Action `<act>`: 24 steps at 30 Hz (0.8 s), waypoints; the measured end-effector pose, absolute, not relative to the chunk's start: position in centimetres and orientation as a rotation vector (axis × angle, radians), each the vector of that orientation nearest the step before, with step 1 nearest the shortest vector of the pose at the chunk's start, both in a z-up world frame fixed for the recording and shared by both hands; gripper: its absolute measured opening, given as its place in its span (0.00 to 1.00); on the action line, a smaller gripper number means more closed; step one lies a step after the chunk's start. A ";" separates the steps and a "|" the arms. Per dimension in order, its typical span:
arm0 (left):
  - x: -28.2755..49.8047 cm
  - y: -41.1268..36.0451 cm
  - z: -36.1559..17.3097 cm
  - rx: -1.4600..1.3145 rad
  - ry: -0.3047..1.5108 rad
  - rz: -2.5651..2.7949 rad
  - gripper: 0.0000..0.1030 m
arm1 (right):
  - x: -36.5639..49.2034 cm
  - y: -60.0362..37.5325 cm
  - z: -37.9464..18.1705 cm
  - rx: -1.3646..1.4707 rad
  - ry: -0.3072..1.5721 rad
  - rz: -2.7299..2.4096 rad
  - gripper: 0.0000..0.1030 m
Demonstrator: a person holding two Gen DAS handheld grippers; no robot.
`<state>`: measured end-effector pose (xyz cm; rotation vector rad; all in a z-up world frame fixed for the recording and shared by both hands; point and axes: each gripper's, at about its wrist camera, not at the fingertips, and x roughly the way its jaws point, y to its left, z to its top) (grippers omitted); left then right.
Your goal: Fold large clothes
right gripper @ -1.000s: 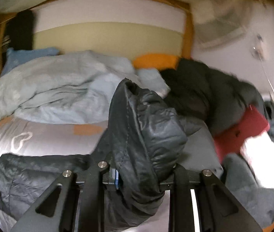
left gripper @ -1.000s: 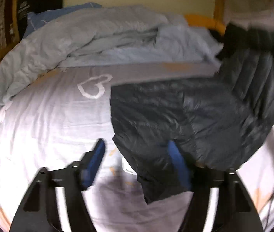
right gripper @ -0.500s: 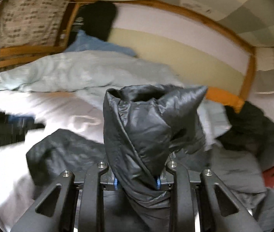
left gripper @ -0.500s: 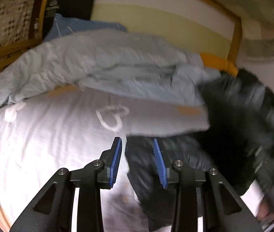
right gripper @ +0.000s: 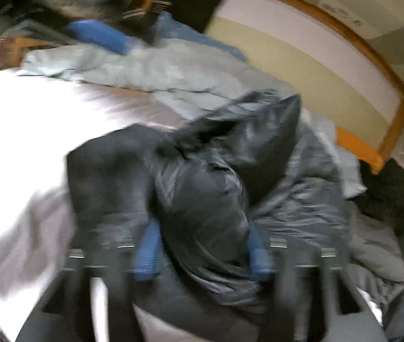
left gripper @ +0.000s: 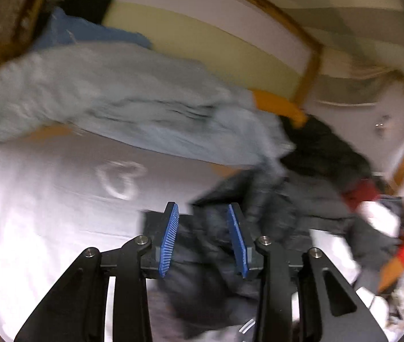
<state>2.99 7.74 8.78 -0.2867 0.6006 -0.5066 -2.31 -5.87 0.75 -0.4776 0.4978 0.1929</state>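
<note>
Jacket: dark puffer jacket [right gripper: 202,199], centre of frame, heaped on the bed [left gripper: 45,213].
Handling: likely light, soft, slippery; grip seams or hem.
Left gripper [left gripper: 203,235]: jaws apart, empty.
Right gripper [right gripper: 202,245]: jaws around jacket; blurred, grip unclear.

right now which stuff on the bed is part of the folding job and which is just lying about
In the job:
- dark puffer jacket
- right gripper, around a bunch of the jacket
- left gripper, open over it

Lying about:
- pale blue duvet
- black fleece
- red cloth
- white sheet
</note>
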 end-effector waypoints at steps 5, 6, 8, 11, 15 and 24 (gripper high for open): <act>2.5 6.3 8.5 -0.203 0.575 -0.450 0.40 | -4.5 -5.9 1.7 -0.471 0.430 0.233 0.85; 2.3 6.3 8.5 -0.202 0.567 -0.430 0.40 | -4.6 -6.6 2.3 -0.436 0.417 0.226 0.85; 2.0 6.0 8.5 -0.191 0.535 -0.390 0.45 | -4.7 -8.5 3.7 -0.342 0.401 0.202 0.85; 1.5 5.5 8.6 -0.188 0.501 -0.432 0.47 | -4.8 -11.8 5.8 -0.221 0.363 0.126 0.85; 1.3 4.1 8.3 -0.184 0.490 -0.514 0.69 | -4.5 -17.5 8.4 -0.051 0.319 0.000 0.85; 2.1 -1.3 4.8 0.012 0.721 -0.534 0.76 | -2.1 -27.9 9.8 0.225 0.414 -0.139 0.86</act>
